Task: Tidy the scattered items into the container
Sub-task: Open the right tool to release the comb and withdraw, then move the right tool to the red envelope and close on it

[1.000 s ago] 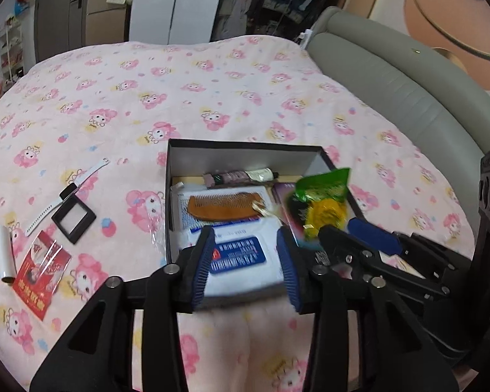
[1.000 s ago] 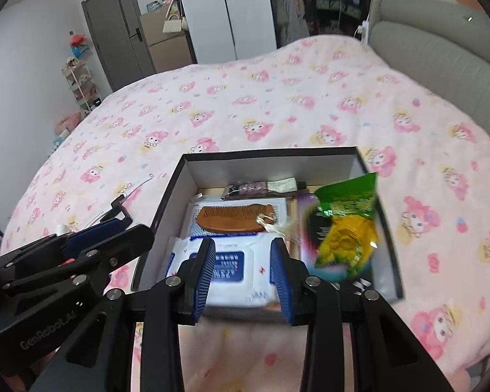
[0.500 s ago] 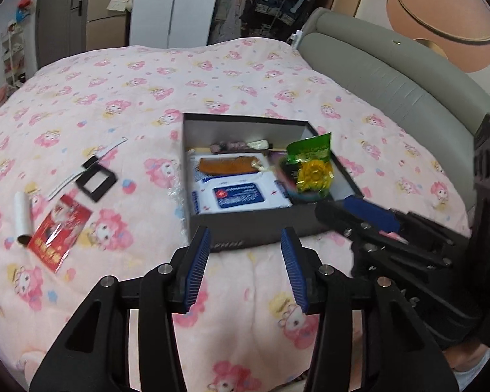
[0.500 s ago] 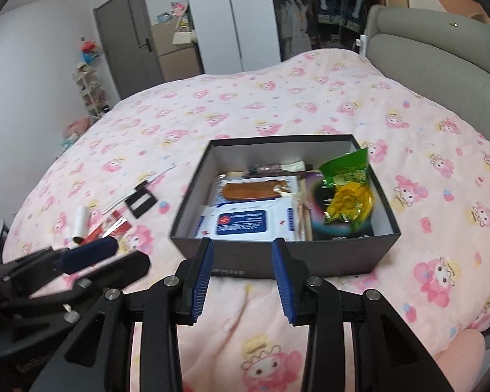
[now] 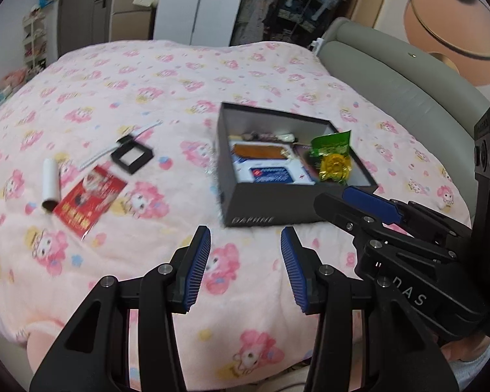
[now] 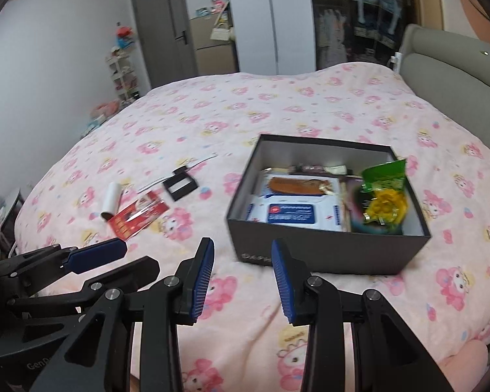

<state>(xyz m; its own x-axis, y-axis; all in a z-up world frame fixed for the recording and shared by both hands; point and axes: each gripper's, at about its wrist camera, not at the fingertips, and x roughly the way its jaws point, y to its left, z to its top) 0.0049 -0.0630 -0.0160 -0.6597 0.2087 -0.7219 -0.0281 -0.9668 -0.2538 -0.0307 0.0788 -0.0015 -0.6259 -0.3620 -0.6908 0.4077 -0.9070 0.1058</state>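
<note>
A dark grey box (image 5: 261, 210) (image 6: 326, 254) sits on the pink bed. It holds a wipes pack (image 6: 290, 212), a brown comb (image 6: 297, 185), a green and yellow snack bag (image 6: 383, 192) and a small tube. To its left on the bed lie a white roll (image 5: 50, 181) (image 6: 111, 202), a red packet (image 5: 89, 197) (image 6: 137, 216), a black square frame (image 5: 132, 156) (image 6: 180, 186) and a white strap (image 5: 114, 147). My left gripper (image 5: 245, 261) and right gripper (image 6: 241, 272) are both open and empty, held back above the bed's near edge.
The grey padded headboard (image 5: 401, 81) runs along the right. A door, a white wardrobe and shelves stand beyond the bed's far side. The right gripper shows in the left wrist view (image 5: 359, 209); the left gripper shows in the right wrist view (image 6: 91, 258).
Both grippers have pulled back and up from the box, toward the bed's near edge. The view has swung so the loose items at left show more fully. Both stayed open.
</note>
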